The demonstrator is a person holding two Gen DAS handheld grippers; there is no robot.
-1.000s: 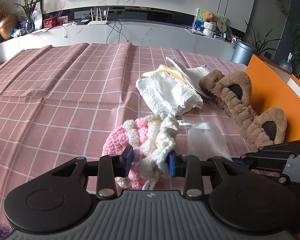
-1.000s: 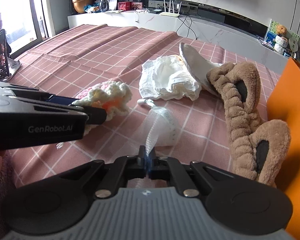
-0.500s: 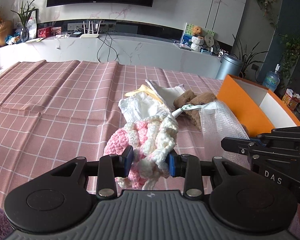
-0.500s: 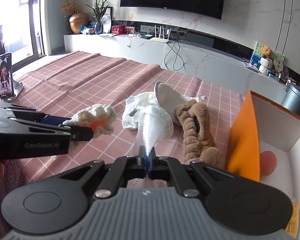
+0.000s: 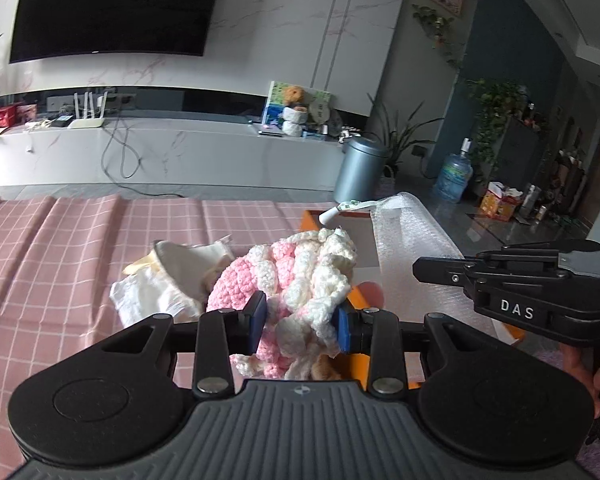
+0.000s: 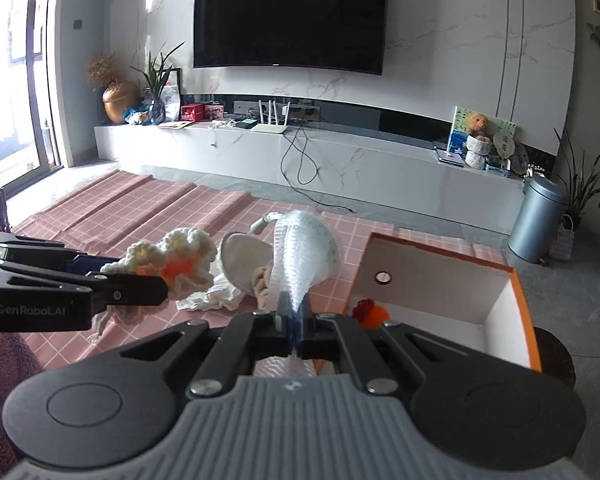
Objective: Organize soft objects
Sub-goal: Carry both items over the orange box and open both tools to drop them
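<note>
Orange box (image 6: pixel 518 284) rim beside mesh pouch (image 6: pixel 300 256).

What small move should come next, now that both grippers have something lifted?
Probably carry the right gripper forward and rightward over the orange box, then open. Its fingers are shut on the white mesh pouch, which hangs above the pink cloth, and the box's open white interior lies just to its right. The left gripper holds the pink crochet piece and can follow.
</note>
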